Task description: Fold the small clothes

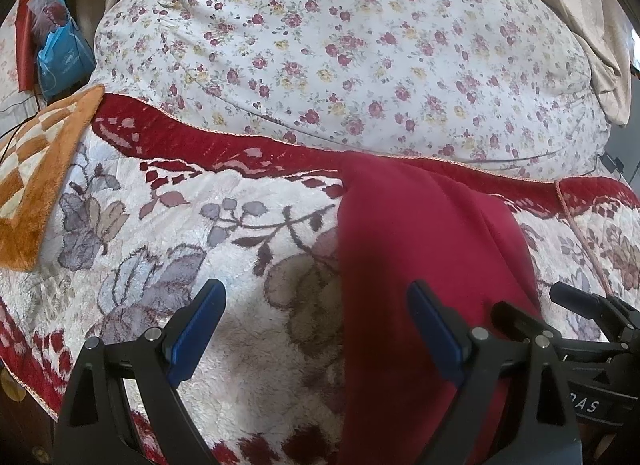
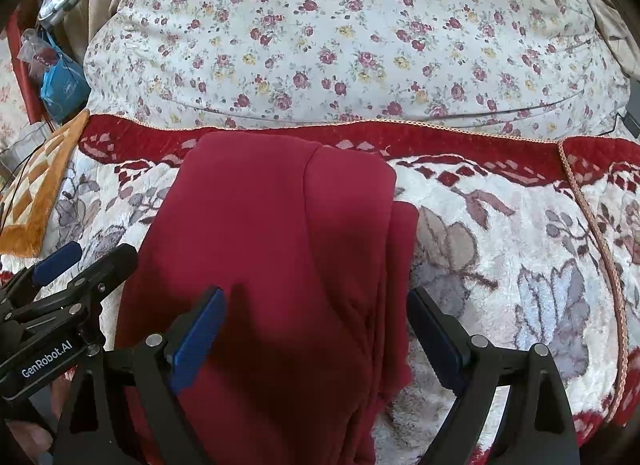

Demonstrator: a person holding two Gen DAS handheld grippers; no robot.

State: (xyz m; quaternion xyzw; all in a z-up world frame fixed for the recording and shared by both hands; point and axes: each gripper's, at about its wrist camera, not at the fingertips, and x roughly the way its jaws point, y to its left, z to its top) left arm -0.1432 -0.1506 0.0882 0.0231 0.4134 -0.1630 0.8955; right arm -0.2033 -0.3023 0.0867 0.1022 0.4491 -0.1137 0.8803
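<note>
1. The red garment [image 2: 280, 265] lies folded into a long strip on the plush floral blanket [image 2: 520, 265], running from the blanket's red border at 12 o'clock down toward 6 o'clock in the right wrist view; a narrower layer shows along its right edge.
2. The right tongs [image 2: 316, 329] stand wide apart above the garment's near part, clamped on nothing; the blue pad [image 2: 200, 337] sits over the cloth and the other finger over the garment's right edge.
3. The left tongs [image 1: 316, 329] also stand wide apart and hold nothing, one finger over the blanket, the other over the garment's left edge.
4. Beyond the blanket at 12 o'clock lies a rose-printed quilt [image 2: 340, 45].
5. At 9 o'clock is an orange checked mat [image 1: 36, 185].
6. At 10 o'clock hangs a blue plastic bag [image 1: 60, 57]; its contents cannot be made out.
</note>
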